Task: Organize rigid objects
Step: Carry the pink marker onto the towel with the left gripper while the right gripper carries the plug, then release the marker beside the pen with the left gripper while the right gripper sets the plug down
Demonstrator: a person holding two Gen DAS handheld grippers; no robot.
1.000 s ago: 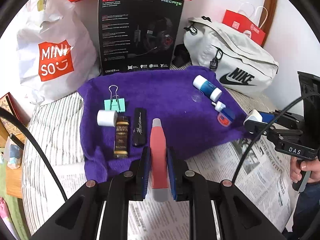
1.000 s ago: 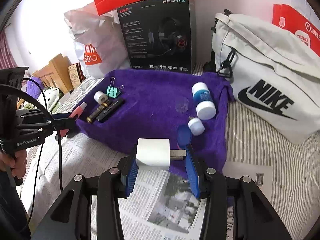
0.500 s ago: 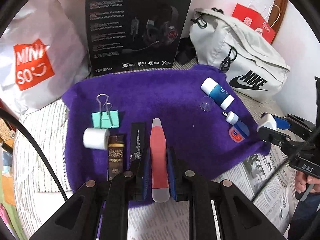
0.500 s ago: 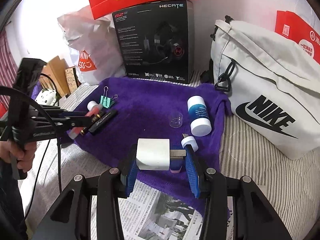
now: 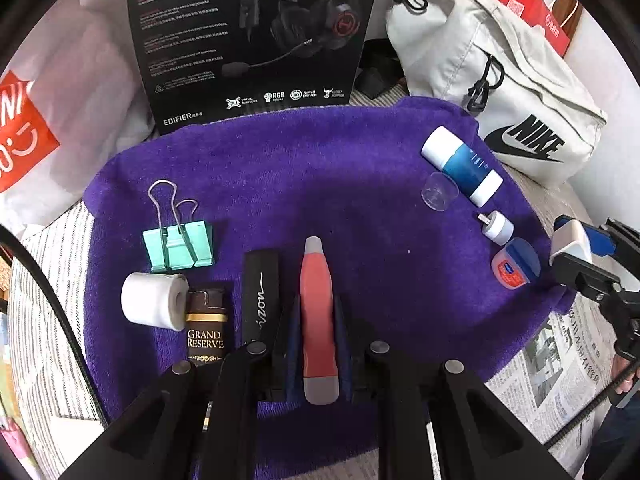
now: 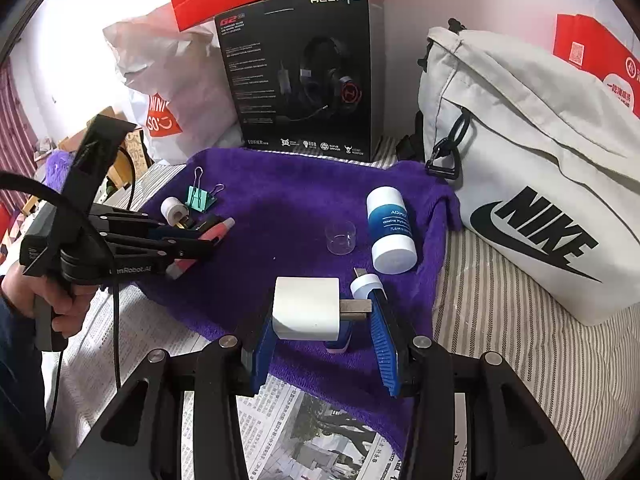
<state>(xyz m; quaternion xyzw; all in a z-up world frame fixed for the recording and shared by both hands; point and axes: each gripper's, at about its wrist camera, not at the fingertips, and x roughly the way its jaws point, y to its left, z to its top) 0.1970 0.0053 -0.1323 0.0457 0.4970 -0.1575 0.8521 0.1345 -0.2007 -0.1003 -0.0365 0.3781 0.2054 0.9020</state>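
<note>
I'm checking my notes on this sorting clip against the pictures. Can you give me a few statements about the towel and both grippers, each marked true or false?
1. The left gripper is shut on the red pen. True.
2. The right gripper is empty. False: it grips a white charger plug.
3. The green binder clip lies on the purple towel. True.
4. The blue and white bottle stands on the newspaper. False: it is on the towel.

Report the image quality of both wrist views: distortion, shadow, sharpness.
Left wrist view: heavy fisheye bending with black corners; the left gripper shades the purple fleece towel around the red-and-grey pen; print stays sharp. Right wrist view: same curvature, even light, the white plug-in charger crisp, faint glare on the small clear plastic cup.
</note>
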